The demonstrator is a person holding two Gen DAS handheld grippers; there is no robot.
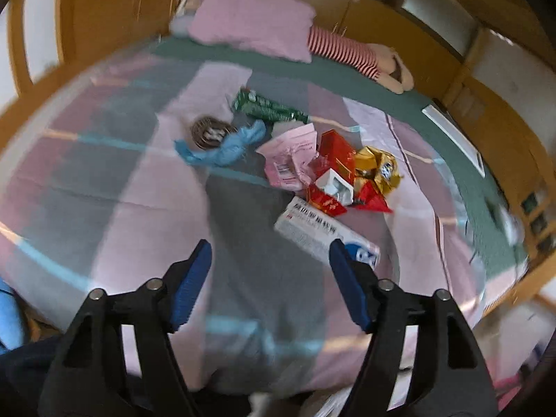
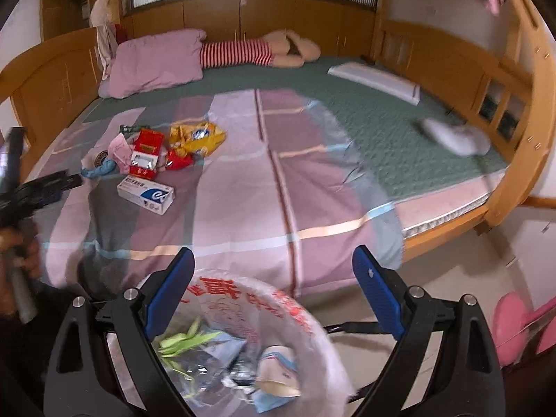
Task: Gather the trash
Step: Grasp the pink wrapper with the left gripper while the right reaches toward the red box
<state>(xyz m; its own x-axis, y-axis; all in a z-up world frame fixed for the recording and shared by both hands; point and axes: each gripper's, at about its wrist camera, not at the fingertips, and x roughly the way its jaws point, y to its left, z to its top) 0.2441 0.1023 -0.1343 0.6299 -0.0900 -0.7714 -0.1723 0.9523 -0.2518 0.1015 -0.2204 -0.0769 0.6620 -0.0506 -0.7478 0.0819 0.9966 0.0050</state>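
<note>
The left gripper (image 1: pixel 270 253) stands wide and empty above the bed (image 1: pixel 104 173), with the white box (image 1: pixel 312 232) just ahead to its right, long axis slanting across the jaws. The right gripper (image 2: pixel 272 271), also wide and empty, hangs over the bag (image 2: pixel 243 312), well apart from the box.

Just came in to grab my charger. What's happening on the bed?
A person is clearing litter off the bed with two tools. The left hand-held gripper is open and empty, heading toward a white and blue box beside red and gold wrappers. The right hand-held gripper, also open, hovers over a plastic-lined bin already holding trash.
</note>
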